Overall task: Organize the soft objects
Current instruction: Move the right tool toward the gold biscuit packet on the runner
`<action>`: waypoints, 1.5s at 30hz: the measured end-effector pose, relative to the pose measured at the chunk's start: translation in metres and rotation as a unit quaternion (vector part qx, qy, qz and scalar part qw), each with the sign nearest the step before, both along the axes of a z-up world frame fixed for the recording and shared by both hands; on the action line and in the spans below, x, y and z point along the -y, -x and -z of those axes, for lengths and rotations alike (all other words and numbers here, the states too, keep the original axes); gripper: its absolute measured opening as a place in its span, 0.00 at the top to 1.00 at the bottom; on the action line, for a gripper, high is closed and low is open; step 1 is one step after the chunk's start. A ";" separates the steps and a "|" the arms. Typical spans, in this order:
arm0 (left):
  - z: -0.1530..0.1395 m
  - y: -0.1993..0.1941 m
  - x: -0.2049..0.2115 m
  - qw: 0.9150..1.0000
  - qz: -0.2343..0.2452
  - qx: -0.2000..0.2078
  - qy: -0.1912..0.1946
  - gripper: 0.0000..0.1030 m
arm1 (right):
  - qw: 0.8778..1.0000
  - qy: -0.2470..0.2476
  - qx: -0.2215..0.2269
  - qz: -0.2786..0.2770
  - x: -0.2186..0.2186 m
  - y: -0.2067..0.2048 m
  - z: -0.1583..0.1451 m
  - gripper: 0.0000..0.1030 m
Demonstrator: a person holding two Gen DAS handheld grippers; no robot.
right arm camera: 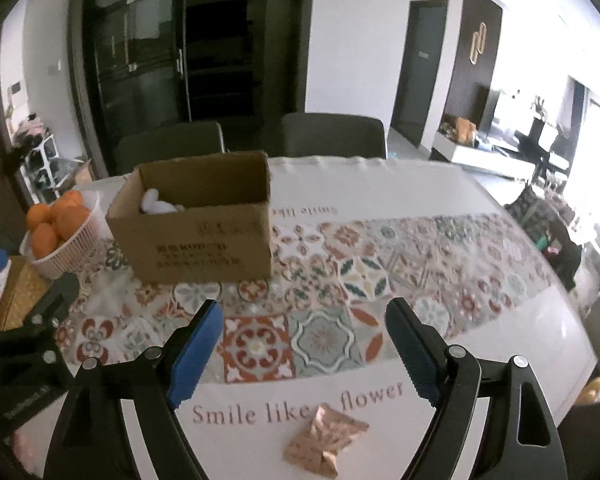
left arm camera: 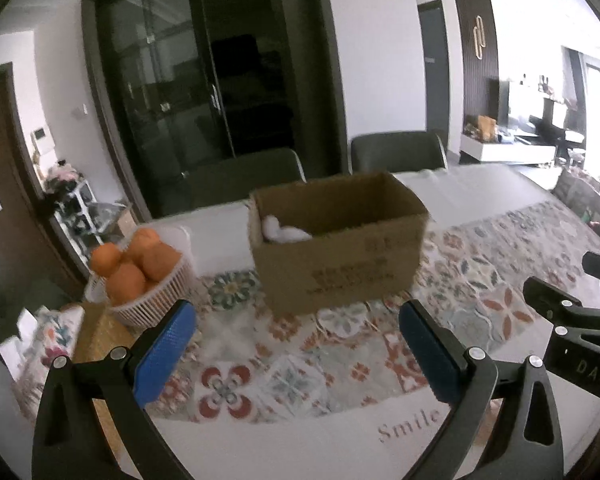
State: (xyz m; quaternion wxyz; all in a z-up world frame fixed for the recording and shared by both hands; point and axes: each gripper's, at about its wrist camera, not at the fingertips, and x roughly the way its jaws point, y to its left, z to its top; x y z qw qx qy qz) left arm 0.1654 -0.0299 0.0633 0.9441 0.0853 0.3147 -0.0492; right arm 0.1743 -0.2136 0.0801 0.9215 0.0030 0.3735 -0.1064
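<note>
An open cardboard box [left arm camera: 340, 248] stands on the patterned tablecloth; it also shows in the right wrist view [right arm camera: 196, 228]. A white soft object [left arm camera: 280, 230] lies inside it, also visible in the right wrist view [right arm camera: 156, 204]. A whitish fluffy tuft [left arm camera: 228, 328] lies on the cloth in front of the box, left of centre; it also shows in the right wrist view [right arm camera: 108, 292]. A crumpled pinkish-tan soft object [right arm camera: 324, 444] lies near the front edge between my right fingers. My left gripper [left arm camera: 296, 344] is open and empty. My right gripper [right arm camera: 304, 344] is open and empty.
A white basket of oranges [left arm camera: 140, 272] stands left of the box, also in the right wrist view [right arm camera: 60, 232]. A woven tan box [right arm camera: 16, 292] sits at the table's left edge. Two dark chairs [left arm camera: 396, 152] stand behind the table. The right gripper's body [left arm camera: 572, 320] intrudes at right.
</note>
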 end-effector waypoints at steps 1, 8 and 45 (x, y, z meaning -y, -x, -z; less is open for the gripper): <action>0.005 0.003 0.002 1.000 0.002 -0.006 0.002 0.00 | 1.000 -0.002 0.000 0.004 0.002 0.004 0.004 0.18; 0.035 0.011 0.011 0.999 0.016 -0.048 -0.003 0.00 | 0.999 -0.006 -0.026 0.017 0.006 0.027 0.037 0.18; 0.170 -0.018 0.047 0.968 0.061 -0.236 -0.063 0.00 | 0.968 -0.135 -0.179 0.114 0.050 0.021 0.194 0.33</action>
